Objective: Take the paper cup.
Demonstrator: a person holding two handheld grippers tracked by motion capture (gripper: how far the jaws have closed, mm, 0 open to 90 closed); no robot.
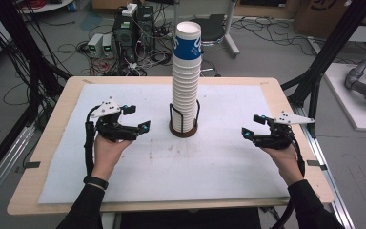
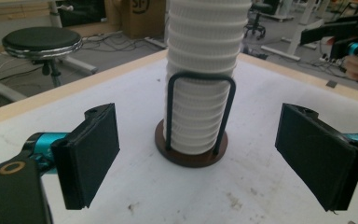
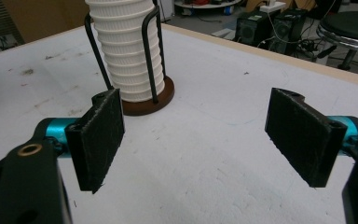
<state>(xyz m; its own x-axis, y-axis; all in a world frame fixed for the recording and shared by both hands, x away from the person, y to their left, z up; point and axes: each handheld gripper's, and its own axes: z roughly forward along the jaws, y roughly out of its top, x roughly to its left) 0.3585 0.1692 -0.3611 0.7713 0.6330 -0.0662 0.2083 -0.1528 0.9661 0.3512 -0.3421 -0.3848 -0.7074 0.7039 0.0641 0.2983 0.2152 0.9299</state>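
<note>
A tall stack of cups (image 1: 186, 76) stands in a holder (image 1: 183, 128), a round brown base with black wire hoops, in the middle of the white mat (image 1: 219, 162) on the table (image 1: 66, 95). The top cup carries a blue band.

The left gripper (image 1: 139, 118) hangs just above the mat, its 2 jaws apart with nothing between them. The stack stands to this gripper's right in the high view, near but clear of it. In the left gripper view the stack (image 2: 205, 70) rises straight ahead, centred in the gap between the pads (image 2: 93, 154), with bare mat between the pads and the holder (image 2: 191, 154).

The right gripper (image 1: 250, 126) sits on the far side of the stack, its 2 jaws also apart and empty. It is farther from the cups than the left one. In the right gripper view the stack (image 3: 126, 51) stands ahead and off to the left, behind the left pad (image 3: 100, 135), and the holder (image 3: 144, 105) stays apart from that pad. The gap between these jaws opens onto bare mat.

Both grippers point inward at the stack from opposite sides.
</note>
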